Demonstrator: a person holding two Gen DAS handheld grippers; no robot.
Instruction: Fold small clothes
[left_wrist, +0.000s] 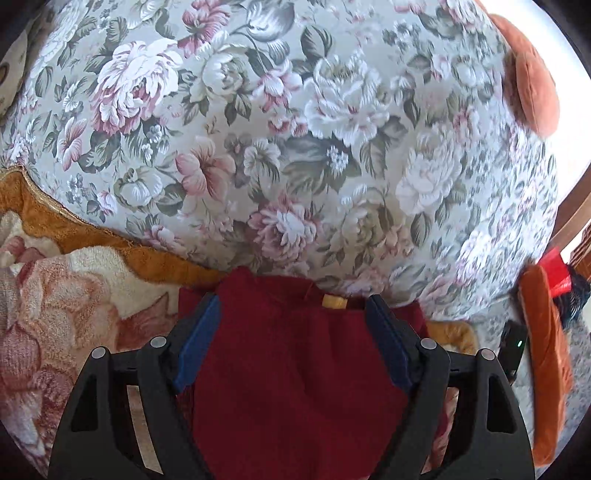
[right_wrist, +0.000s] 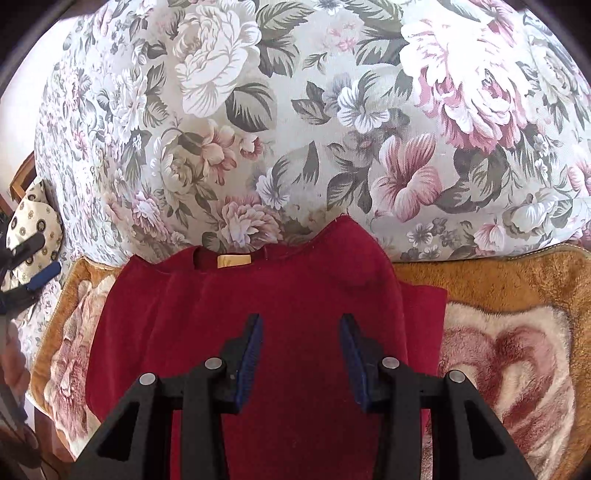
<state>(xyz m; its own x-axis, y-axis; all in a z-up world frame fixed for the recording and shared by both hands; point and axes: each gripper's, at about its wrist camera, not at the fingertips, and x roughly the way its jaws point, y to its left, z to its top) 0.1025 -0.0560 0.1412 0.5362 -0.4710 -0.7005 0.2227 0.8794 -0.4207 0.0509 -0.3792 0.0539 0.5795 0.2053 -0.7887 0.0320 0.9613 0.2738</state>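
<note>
Left tool (left_wrist: 291, 314) hangs right over the red garment (right_wrist: 258, 314), jaws spread wide, gripping nothing. Right tool (right_wrist: 301, 332) hovers there too, jaws apart and empty. The garment lies flat on the plush blanket (right_wrist: 517, 350), its collar label (right_wrist: 233, 260) toward the floral bedspread (right_wrist: 295, 129).

Floral upholstery (left_wrist: 295, 129), grey ground with pink and white blooms, fills the upper field of both wrist views; fleece blanket (right_wrist: 517, 350), ochre border, cream-and-rose flower print, lies along its lower edge; rust-orange round cushion (left_wrist: 532, 92) at upper right of left wrist view; orange cloth (left_wrist: 546, 350) and red item (left_wrist: 554, 269) at right edge; cream dotted cushion (right_wrist: 33, 225) at left edge of right wrist view.
</note>
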